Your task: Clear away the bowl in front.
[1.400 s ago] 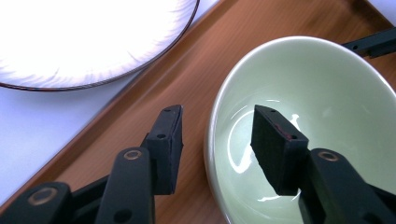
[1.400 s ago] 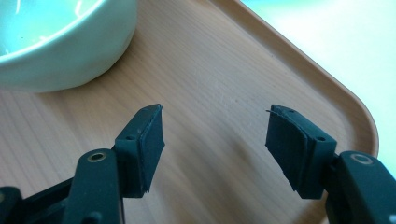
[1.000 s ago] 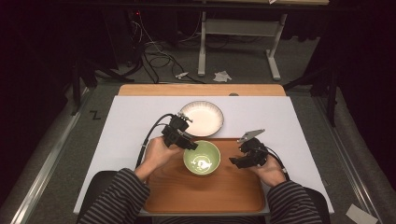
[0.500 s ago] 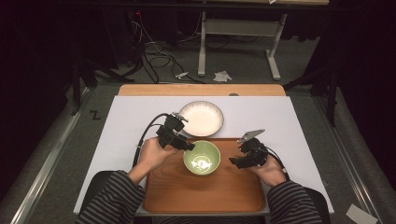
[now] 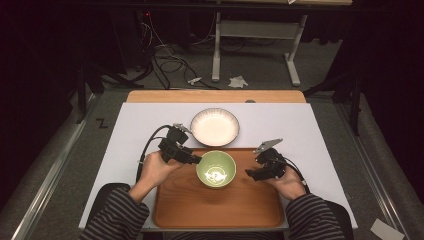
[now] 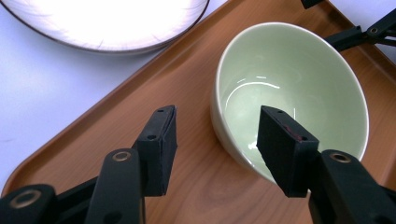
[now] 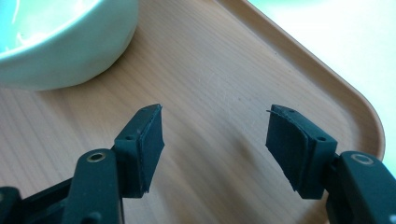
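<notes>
The rectangular wooden tray (image 5: 215,207) carries the pale green ceramic bowl (image 5: 216,168) at its far centre. A white round plate (image 5: 215,127) lies just beyond the tray. The left gripper (image 5: 196,160), drawn back from the bowl since the earlier frame, has jaws just opened wide, straddling its near rim without touching. The right gripper (image 5: 248,173) hovers right of the bowl, jaws wide and empty.

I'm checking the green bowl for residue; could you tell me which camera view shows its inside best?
The left gripper view: the green bowl sits close, its glossy inside empty. The high view shows the bowl whole on the wooden tray but small. The right gripper view catches just its outer wall.
</notes>
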Demonstrator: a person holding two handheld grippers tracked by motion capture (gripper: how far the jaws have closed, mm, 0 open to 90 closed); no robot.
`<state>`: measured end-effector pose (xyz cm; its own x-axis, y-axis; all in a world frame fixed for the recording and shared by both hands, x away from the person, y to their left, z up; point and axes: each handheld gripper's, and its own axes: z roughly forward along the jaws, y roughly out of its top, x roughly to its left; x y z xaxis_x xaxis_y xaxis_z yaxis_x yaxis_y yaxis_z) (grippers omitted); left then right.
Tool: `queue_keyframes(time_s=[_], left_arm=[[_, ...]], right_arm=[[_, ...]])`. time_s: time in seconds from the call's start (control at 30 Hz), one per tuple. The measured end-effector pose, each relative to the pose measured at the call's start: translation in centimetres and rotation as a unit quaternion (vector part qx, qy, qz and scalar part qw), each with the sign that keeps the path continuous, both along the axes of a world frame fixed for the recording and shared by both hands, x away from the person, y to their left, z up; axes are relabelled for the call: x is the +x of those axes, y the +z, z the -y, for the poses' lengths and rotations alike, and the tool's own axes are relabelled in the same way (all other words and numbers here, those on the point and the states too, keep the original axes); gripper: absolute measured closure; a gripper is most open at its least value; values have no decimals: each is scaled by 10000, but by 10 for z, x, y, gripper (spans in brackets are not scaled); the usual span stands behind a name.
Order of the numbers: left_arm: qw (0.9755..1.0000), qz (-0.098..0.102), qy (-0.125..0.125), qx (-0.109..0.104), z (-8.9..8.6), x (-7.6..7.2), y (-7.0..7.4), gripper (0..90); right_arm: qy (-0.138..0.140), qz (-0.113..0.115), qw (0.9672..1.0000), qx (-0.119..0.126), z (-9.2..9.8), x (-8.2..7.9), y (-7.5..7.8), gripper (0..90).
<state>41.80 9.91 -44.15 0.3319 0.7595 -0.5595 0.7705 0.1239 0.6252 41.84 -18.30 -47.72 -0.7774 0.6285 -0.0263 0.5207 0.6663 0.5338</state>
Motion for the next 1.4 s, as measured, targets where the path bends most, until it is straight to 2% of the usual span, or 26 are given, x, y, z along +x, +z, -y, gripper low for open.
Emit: queue_keyframes(time_s=[0.33,0.87,0.93,1.1,1.23,1.33,1.4], left_arm=[[10000,-58,28,-54,-9,-7,-4,465],[9999,-121,-5,-32,-7,-17,-11,457],[9998,-120,160,-19,-6,-19,-13,457],[9993,-107,351,-98,-2,-20,-16,455],[9985,-91,485,-236,0,-22,-16,455],[9969,-75,685,-372,3,-24,-16,454],[9966,-66,714,-395,3,-24,-17,453]], right_arm=[[4,-5,10000,-17,0,0,0,379],[35,-22,10000,-56,-1,0,-1,378],[31,-23,10000,-56,-1,0,-1,378],[32,-39,10000,-59,-1,0,-1,378],[12,-42,10000,-55,-1,0,-1,378],[42,-27,10000,-55,-1,0,-1,377],[38,-38,10000,-52,-1,0,-1,377]])
